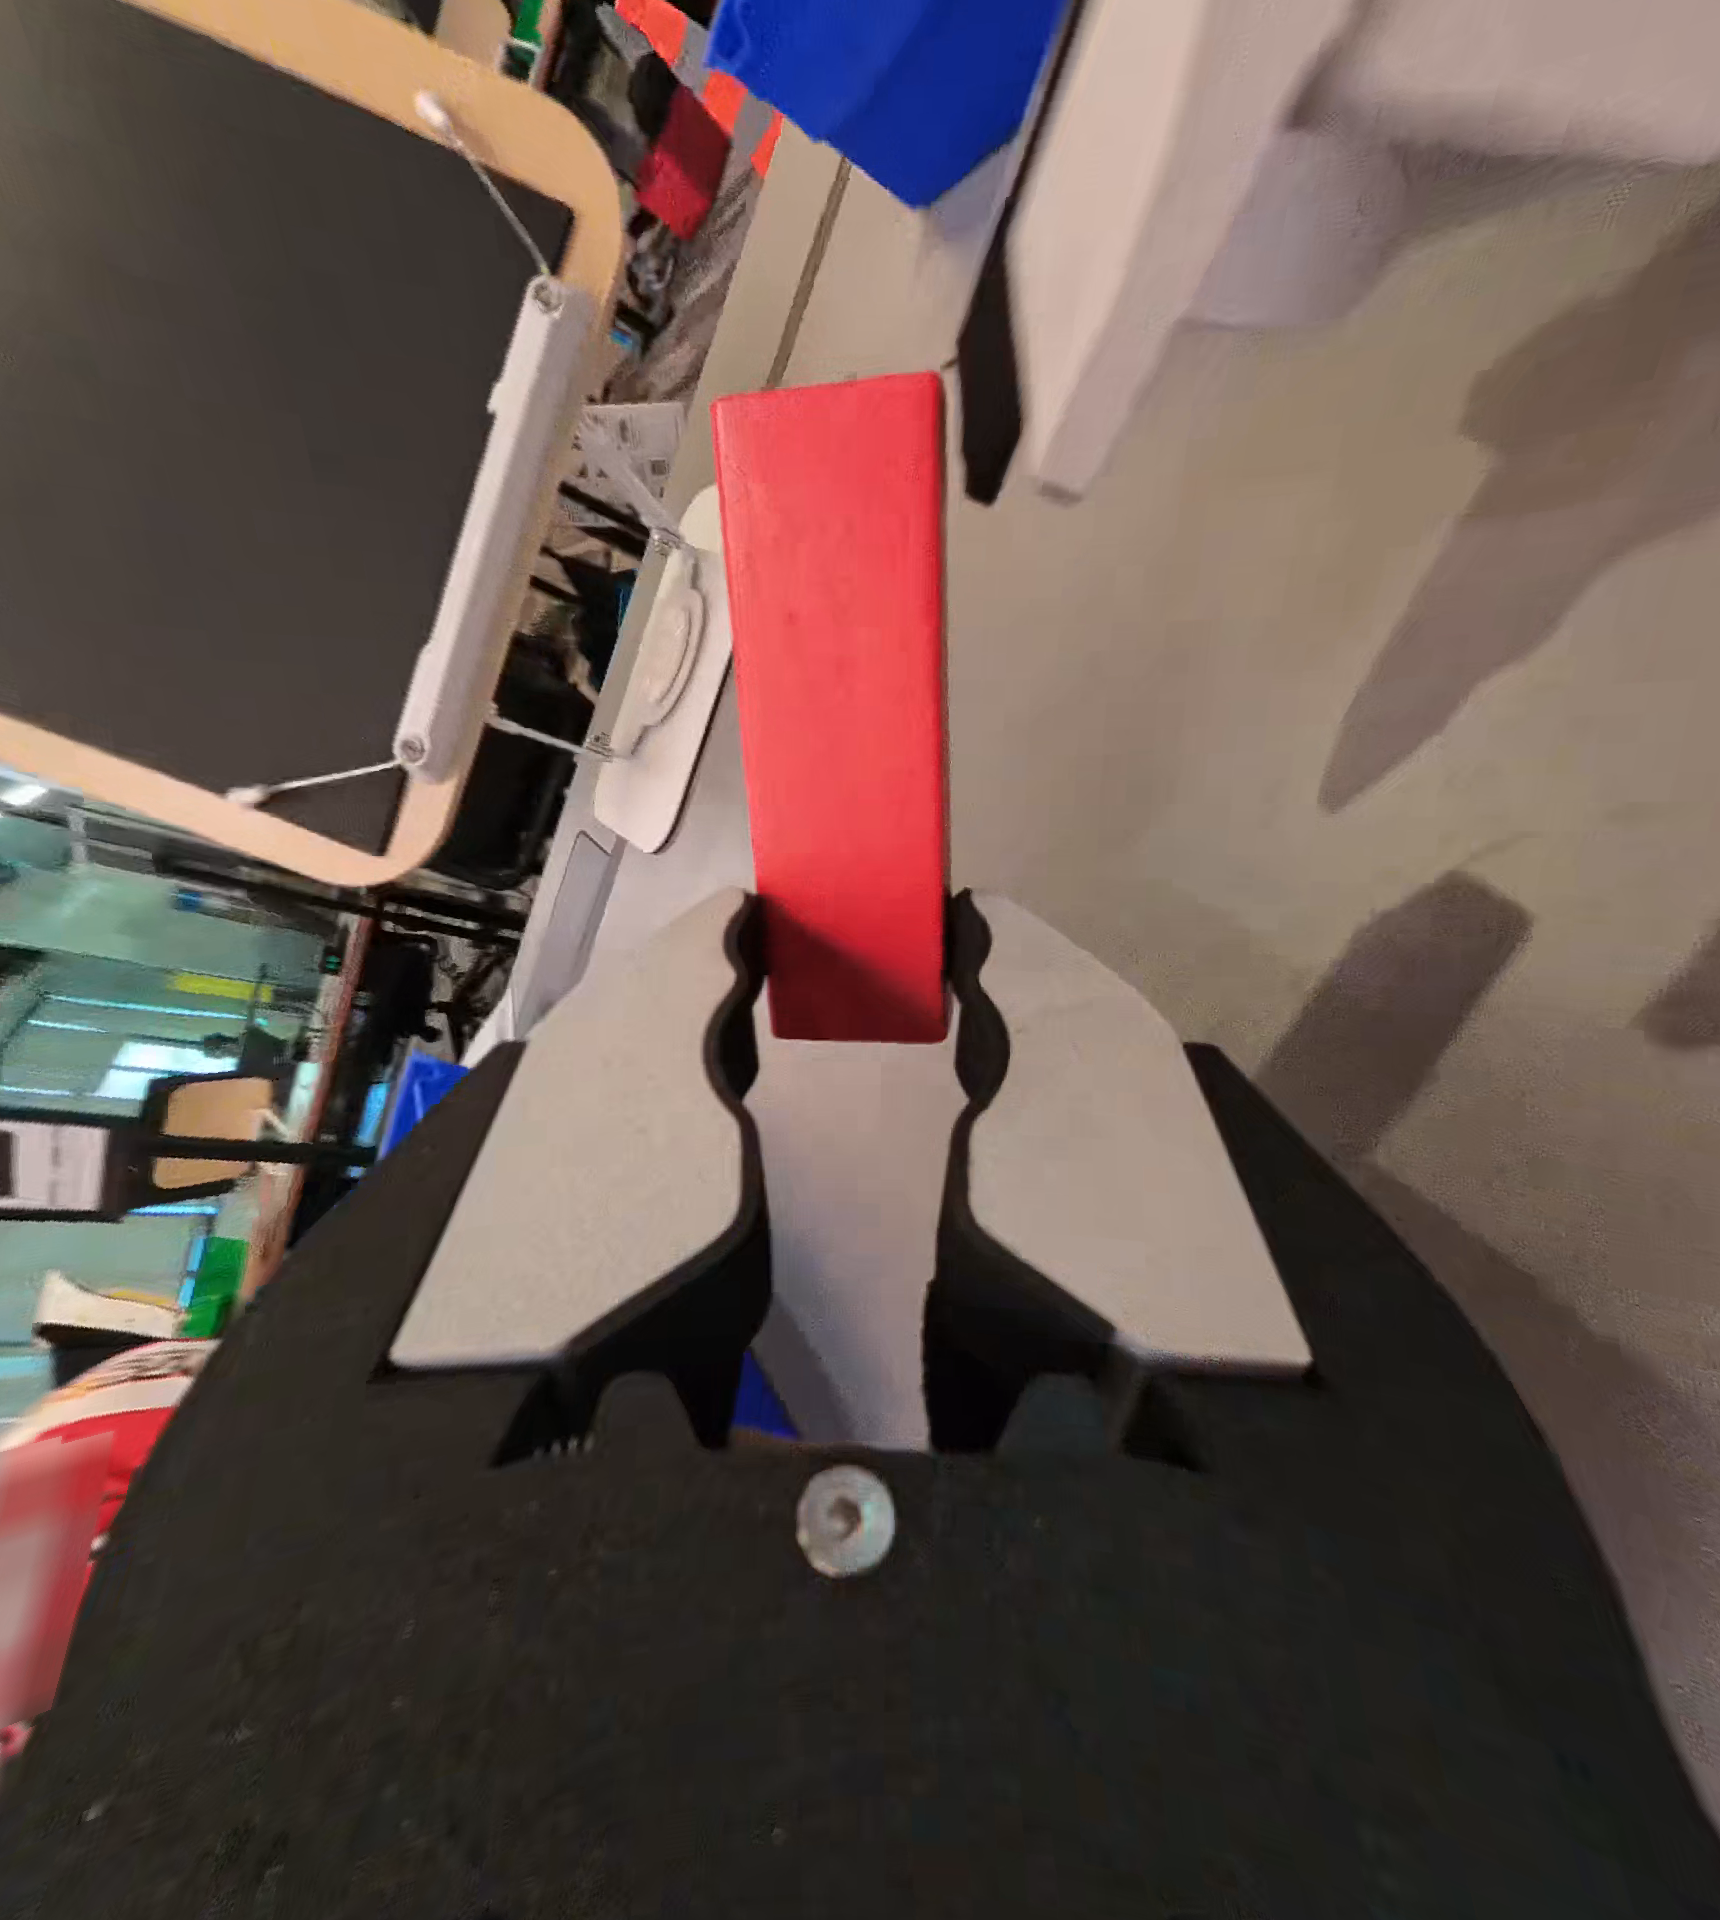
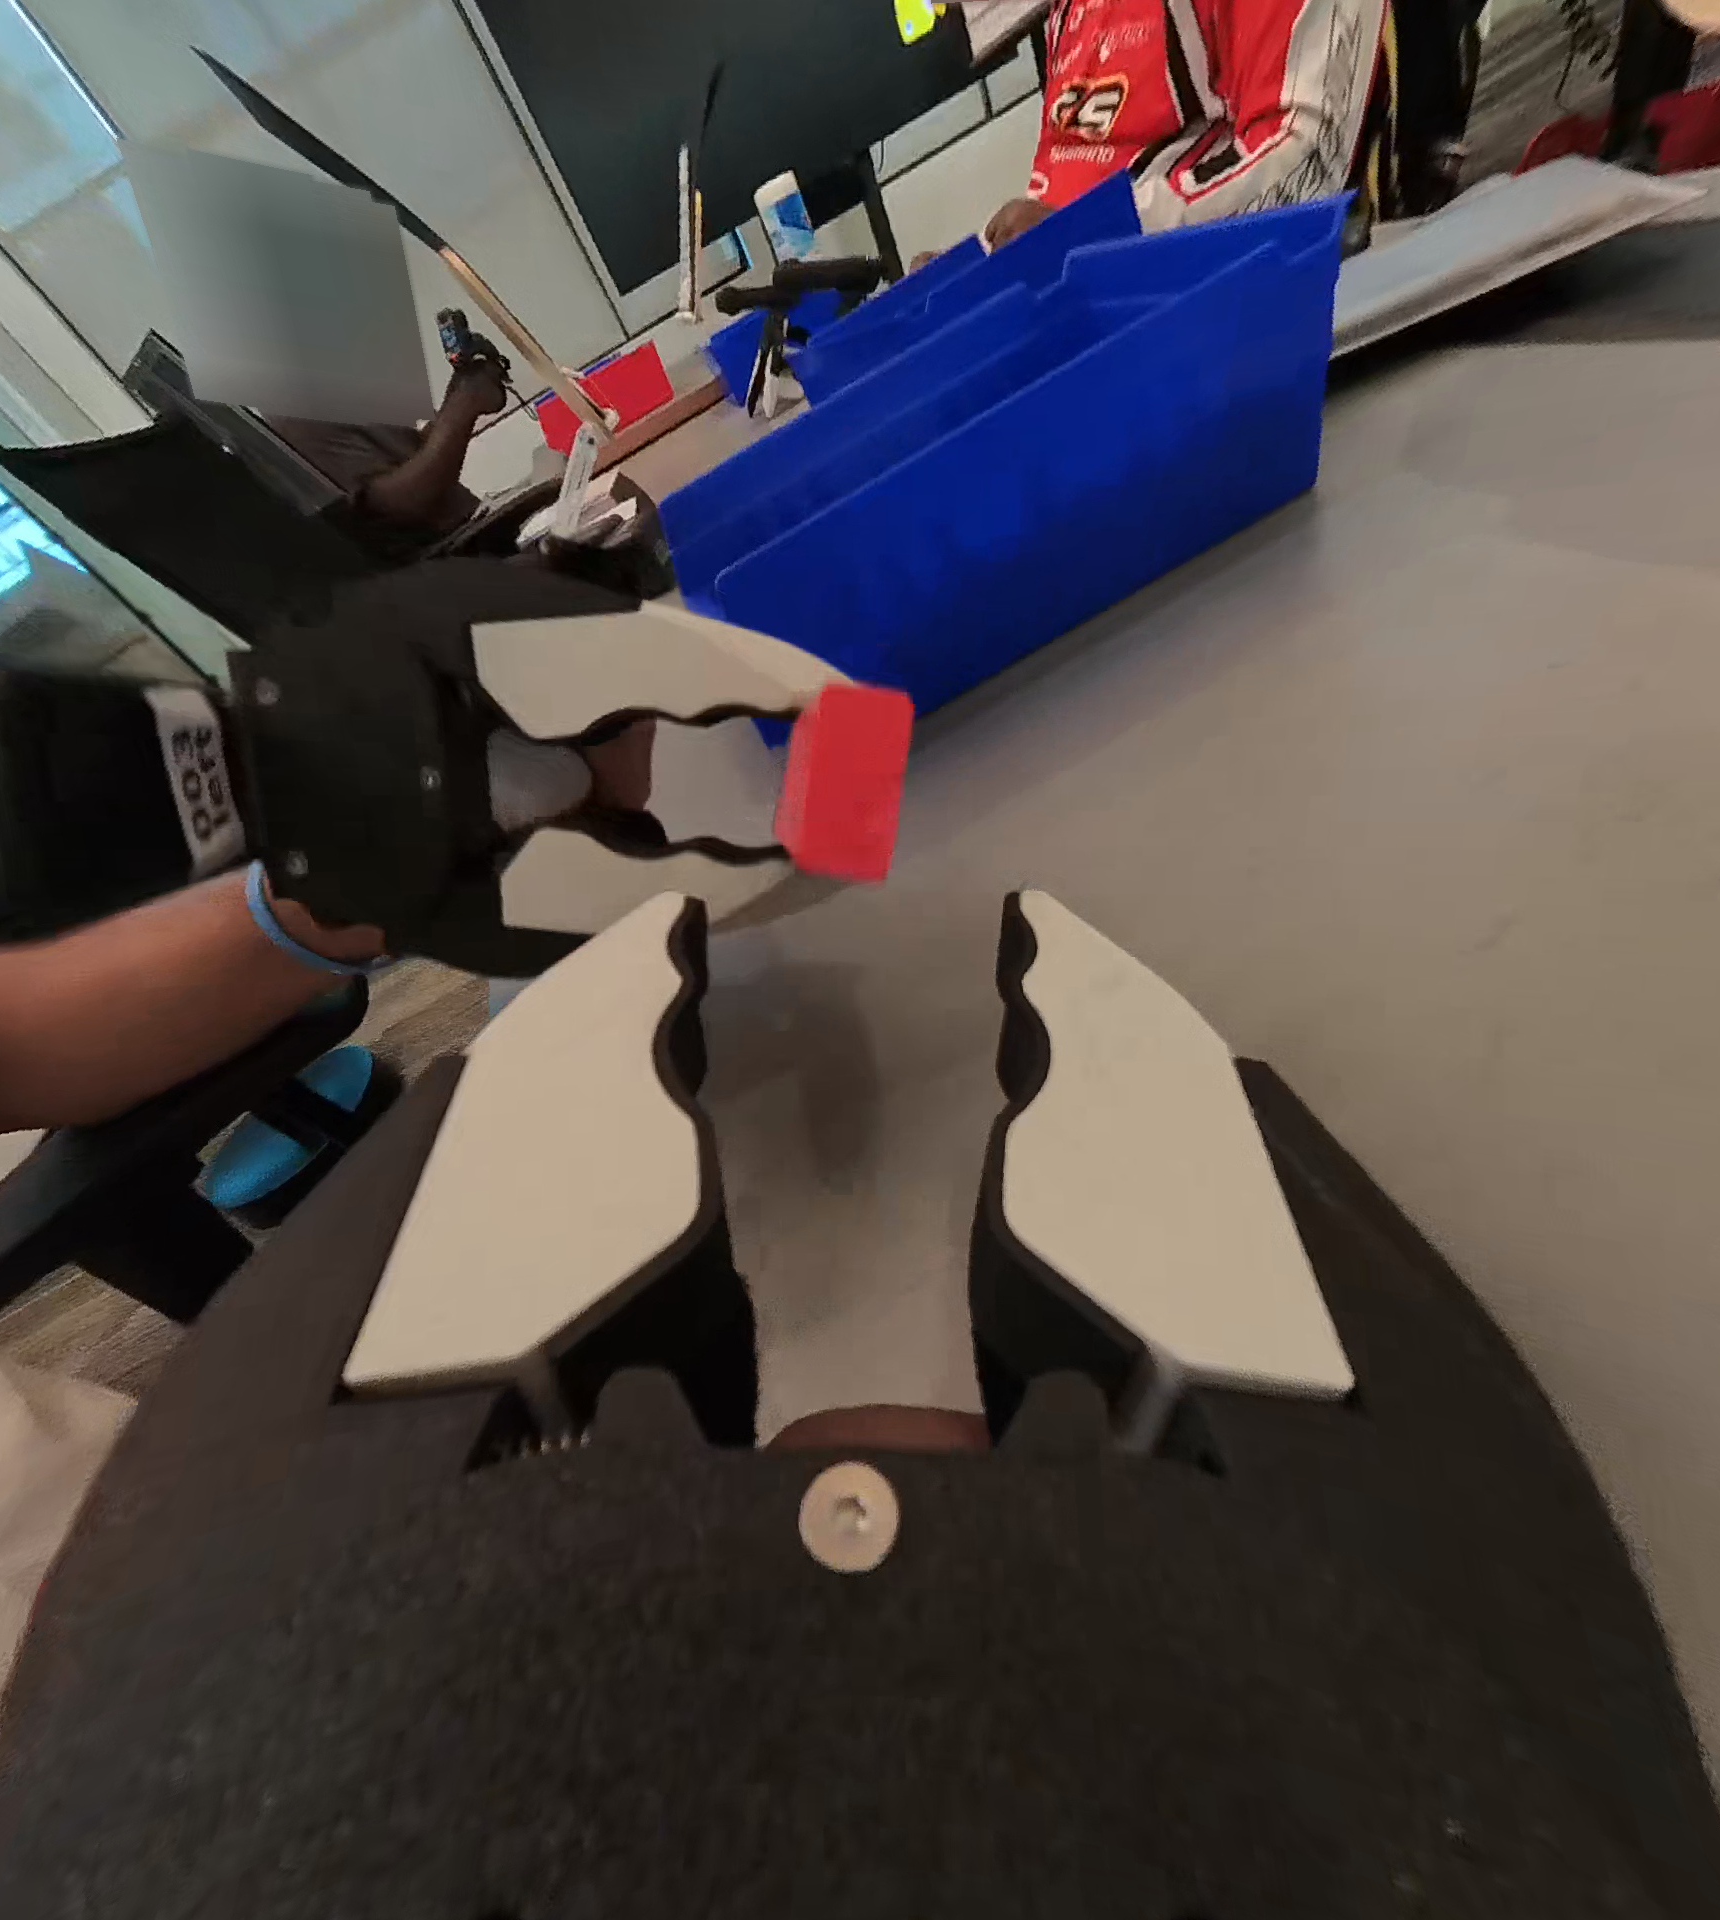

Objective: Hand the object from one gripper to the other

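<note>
Two grippers face one red block (image 1: pixel 840 707); our left gripper (image 1: pixel 854 961) has its jaws clamped on the block's near end, leaving most of its length sticking out free; in the right wrist view the same left gripper (image 2: pixel 783 784) holds the red block (image 2: pixel 845 781) in the air above the grey table (image 2: pixel 1458 831), just in front of the blue bin (image 2: pixel 1043 499). Our right gripper (image 2: pixel 851 935) has its jaws apart and holds nothing; it sits just near of the block, a little below it.

As we judge it, the step is to bring the right jaws around the free end; we should line them up with the block's flat broad faces, close firmly, and only then let the left jaws loosen; releasing early would drop it.

Flat-sided and rectangular, the block looks like smooth painted wood or plastic; the fingers (image 2: pixel 565 1143) are pale plates with dark wavy inner edges, which should grip flat faces well.
</note>
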A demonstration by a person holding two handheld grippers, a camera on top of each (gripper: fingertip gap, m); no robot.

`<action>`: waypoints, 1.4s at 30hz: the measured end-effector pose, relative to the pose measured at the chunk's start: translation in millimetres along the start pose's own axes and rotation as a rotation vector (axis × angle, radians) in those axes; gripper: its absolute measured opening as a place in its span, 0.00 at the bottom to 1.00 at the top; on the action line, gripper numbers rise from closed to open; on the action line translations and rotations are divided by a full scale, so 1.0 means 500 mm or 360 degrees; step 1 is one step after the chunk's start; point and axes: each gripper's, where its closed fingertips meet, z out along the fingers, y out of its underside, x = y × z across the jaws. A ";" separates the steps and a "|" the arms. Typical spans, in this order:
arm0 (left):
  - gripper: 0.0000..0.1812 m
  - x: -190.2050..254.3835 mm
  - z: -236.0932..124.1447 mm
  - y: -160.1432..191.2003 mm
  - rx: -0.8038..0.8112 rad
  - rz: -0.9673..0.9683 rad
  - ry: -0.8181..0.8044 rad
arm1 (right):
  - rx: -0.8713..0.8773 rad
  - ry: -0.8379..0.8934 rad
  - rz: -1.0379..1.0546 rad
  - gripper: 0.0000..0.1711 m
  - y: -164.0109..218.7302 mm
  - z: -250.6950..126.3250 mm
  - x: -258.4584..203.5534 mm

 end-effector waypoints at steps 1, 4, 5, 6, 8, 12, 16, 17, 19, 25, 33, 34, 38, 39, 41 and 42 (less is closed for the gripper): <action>0.19 0.006 0.001 -0.003 -0.0010 0.0051 -0.0003 | -0.0011 -0.0008 0.0014 0.31 0.000 0.005 -0.001; 0.19 0.014 -0.001 -0.014 -0.0027 0.0267 -0.0076 | -0.0024 -0.0042 0.0040 0.27 -0.002 0.016 -0.004; 0.19 0.016 -0.001 -0.016 -0.0034 0.0328 -0.0101 | -0.0037 -0.0055 0.0050 0.23 0.000 0.019 -0.005; 0.19 0.021 -0.001 -0.017 -0.0041 0.0370 -0.0105 | -0.0058 -0.0077 0.0055 0.17 0.004 0.022 -0.008; 0.19 0.025 -0.001 -0.019 -0.0062 0.0442 -0.0137 | -0.0096 -0.0106 0.0068 0.10 0.013 0.024 -0.011; 0.19 0.036 0.001 -0.023 -0.0007 0.0335 -0.0096 | -0.0134 -0.0146 0.0107 0.10 0.015 0.016 -0.011; 0.21 0.041 -0.013 -0.038 0.0175 -0.0116 0.0137 | -0.0103 -0.0166 0.0196 0.10 0.006 -0.007 0.005; 0.22 0.034 -0.019 -0.045 0.0236 -0.0301 0.0219 | -0.0063 -0.0213 0.0243 0.10 -0.002 -0.017 0.004; 0.24 0.019 -0.036 -0.067 0.0405 -0.0730 0.0430 | 0.0052 -0.0368 0.0329 0.10 -0.026 -0.039 -0.009; 0.24 -0.003 -0.105 -0.148 0.0953 -0.1753 0.1254 | 0.0291 -0.0691 0.0322 0.10 -0.079 -0.081 -0.059; 0.13 0.006 -0.113 -0.172 0.1034 -0.1884 0.1331 | 0.0200 -0.0737 0.0237 0.10 -0.054 -0.048 -0.096; 0.10 0.006 -0.112 -0.171 0.1035 -0.1899 0.1326 | 0.0170 -0.0717 0.0202 0.10 -0.046 -0.041 -0.098; 0.09 0.007 -0.102 -0.158 0.0983 -0.1904 0.1324 | 0.0145 -0.0613 0.0185 0.11 -0.037 -0.028 -0.085; 0.09 0.008 -0.097 -0.153 0.0954 -0.1861 0.1275 | 0.0134 -0.0562 0.0188 0.12 -0.034 -0.025 -0.075; 0.09 0.008 -0.090 -0.144 0.0899 -0.1718 0.1145 | 0.0117 -0.0476 0.0176 0.17 -0.030 -0.023 -0.058; 0.09 0.008 -0.085 -0.136 0.0852 -0.1609 0.1049 | 0.0109 -0.0408 0.0169 0.23 -0.028 -0.022 -0.045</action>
